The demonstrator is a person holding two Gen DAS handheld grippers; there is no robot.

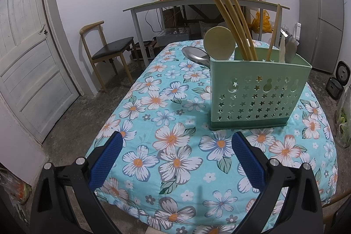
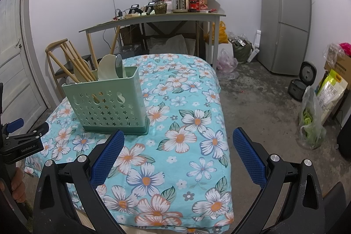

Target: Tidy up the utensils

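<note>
A mint green utensil holder with star cut-outs stands upright on the floral tablecloth; it also shows in the right wrist view. It holds several wooden chopsticks, a pale spoon, a metal spoon and other pale utensils. My left gripper is open and empty, near and left of the holder. My right gripper is open and empty, near and right of the holder. The left gripper also shows at the left edge of the right wrist view.
A wooden chair stands left of the table. A cluttered desk is behind it. A grey fridge, a rice cooker and bags are on the floor to the right. A white door is at left.
</note>
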